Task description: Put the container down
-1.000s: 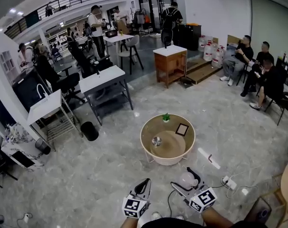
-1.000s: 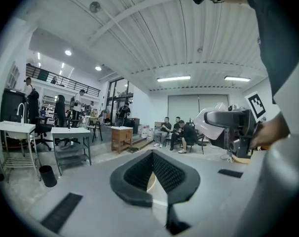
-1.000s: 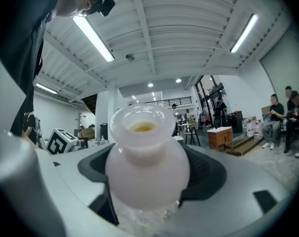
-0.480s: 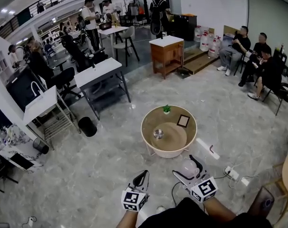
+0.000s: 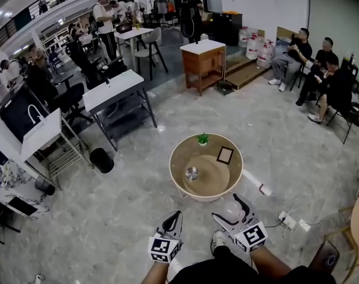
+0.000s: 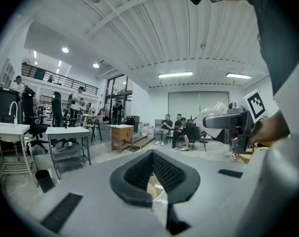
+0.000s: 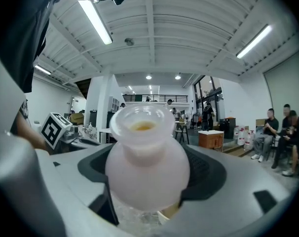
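A frosted pale-pink vase-shaped container [image 7: 145, 168] sits upright between the jaws of my right gripper [image 7: 148, 149], which is shut on its round belly. From the head view, the right gripper [image 5: 234, 209] holds the container [image 5: 230, 212] above the floor, just short of the near edge of a round wooden table [image 5: 178, 158]. My left gripper [image 5: 176, 216] hangs to its left with the jaws together and nothing in them. In the left gripper view the left gripper [image 6: 152, 154] points forward, with the container [image 6: 212, 116] at the right.
On the table stand a small green plant [image 5: 202, 138], a dark picture frame [image 5: 225, 154] and a small metal bowl [image 5: 192, 173]. A power strip with cables [image 5: 284, 220] lies on the floor at right. Seated people [image 5: 321, 81], a wooden cabinet [image 5: 202, 61] and grey tables [image 5: 114, 90] stand beyond.
The view has shifted as the person steps nearer the round table; a shoe now shows between the grippers. Both grippers keep their places and the container stays held.
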Demonstrator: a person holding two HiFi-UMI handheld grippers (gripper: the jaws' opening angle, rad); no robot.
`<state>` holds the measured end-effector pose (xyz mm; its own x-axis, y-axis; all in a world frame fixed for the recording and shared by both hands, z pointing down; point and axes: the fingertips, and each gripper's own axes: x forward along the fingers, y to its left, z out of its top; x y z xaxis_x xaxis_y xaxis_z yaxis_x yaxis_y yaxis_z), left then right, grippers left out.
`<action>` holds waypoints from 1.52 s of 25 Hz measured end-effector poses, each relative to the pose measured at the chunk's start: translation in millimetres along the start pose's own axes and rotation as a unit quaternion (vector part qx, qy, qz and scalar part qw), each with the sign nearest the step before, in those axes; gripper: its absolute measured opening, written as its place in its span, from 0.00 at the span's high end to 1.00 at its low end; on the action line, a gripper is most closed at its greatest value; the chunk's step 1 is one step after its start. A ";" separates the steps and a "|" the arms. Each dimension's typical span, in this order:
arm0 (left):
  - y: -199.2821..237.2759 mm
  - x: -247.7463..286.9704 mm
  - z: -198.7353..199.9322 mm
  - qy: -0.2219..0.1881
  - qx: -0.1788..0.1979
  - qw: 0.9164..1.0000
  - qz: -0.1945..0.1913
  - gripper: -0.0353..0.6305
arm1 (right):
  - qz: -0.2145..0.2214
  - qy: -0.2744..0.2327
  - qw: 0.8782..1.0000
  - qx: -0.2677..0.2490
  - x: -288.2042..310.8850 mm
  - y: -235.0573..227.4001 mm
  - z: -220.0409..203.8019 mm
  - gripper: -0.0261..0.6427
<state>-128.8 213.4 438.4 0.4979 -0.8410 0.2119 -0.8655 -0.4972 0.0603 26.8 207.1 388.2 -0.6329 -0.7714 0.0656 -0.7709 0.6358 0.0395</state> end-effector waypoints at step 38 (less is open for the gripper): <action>161.9 307.1 52.0 0.013 -0.007 1.000 0.019 0.95 | 0.032 0.001 0.999 0.018 268.9 -230.0 -19.6 0.36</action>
<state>-113.2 -136.5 462.5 0.4632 -0.8535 0.2389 -0.8846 -0.4618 0.0654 35.3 -146.0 416.2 -0.6805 -0.7295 0.0689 -0.7313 0.6821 -0.0003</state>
